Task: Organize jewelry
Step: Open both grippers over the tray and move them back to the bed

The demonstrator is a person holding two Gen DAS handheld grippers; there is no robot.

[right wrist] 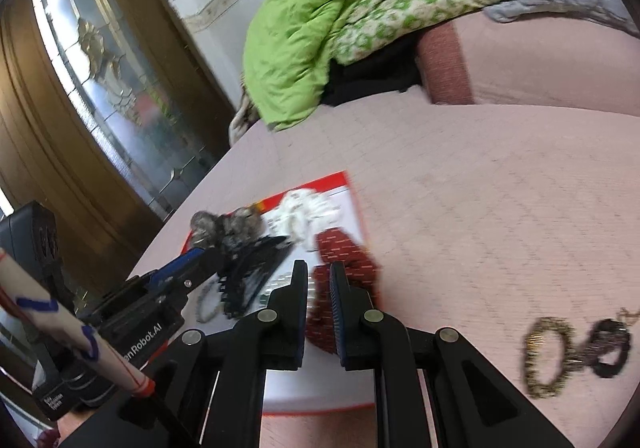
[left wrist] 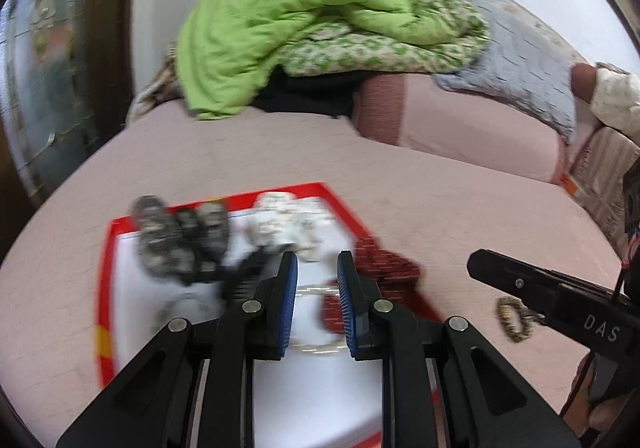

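A white tray with a red rim lies on the pink bed and holds jewelry: grey beaded bracelets, white beaded pieces, a dark red beaded piece and a black comb-like piece. My left gripper hangs over the tray, open and empty. My right gripper is open a little and empty, above the red piece at the tray's right side. A gold bracelet and a dark bracelet lie on the bed to the right. The gold bracelet also shows beside the right gripper's body in the left wrist view.
A green quilt and a grey pillow are piled at the far end of the bed. A wooden door with patterned glass stands on the left. The pink sheet stretches to the right of the tray.
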